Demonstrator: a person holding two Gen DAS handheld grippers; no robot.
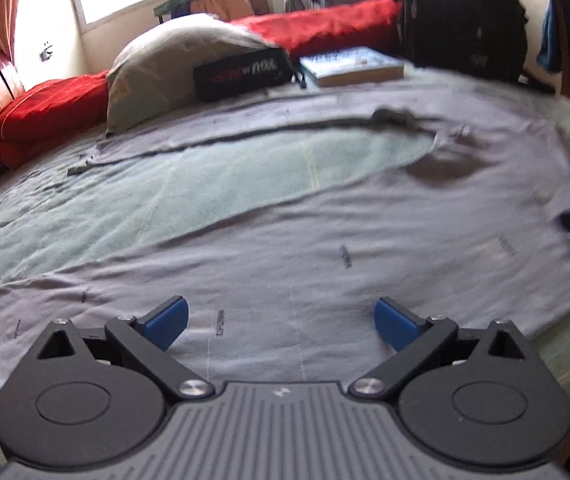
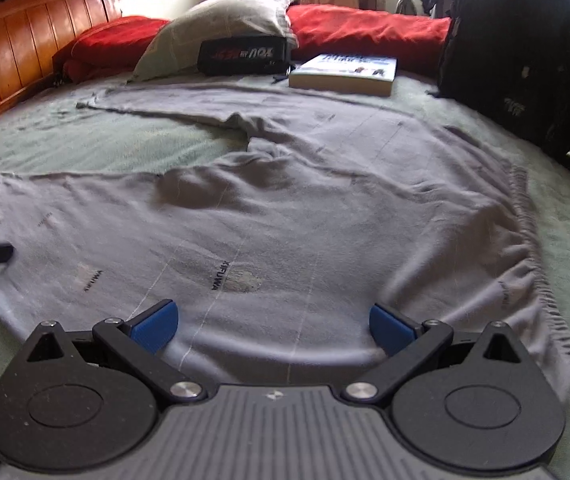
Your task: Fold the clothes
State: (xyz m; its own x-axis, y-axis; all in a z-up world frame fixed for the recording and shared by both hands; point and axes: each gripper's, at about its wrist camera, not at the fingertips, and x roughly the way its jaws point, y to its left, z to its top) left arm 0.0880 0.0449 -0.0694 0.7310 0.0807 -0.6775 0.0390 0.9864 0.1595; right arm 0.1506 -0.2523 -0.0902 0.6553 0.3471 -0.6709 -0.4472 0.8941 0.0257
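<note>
A pair of grey trousers [image 2: 285, 216] is spread flat over the green bed cover [image 2: 85, 140], filling the centre of both views; waistband seen at right of right wrist view, two legs running to upper left. The left gripper [image 1: 281, 320] is held at bottom centre, jaws spread wide, nothing between them, w/ the fabric just below. The right gripper [image 2: 271, 326] is also seen w/ jaws wide apart, above the near hem. At upper frame: a book [image 2: 345, 72], a grey pillow [image 2: 221, 28], a black backpack [image 2: 521, 52].
</note>
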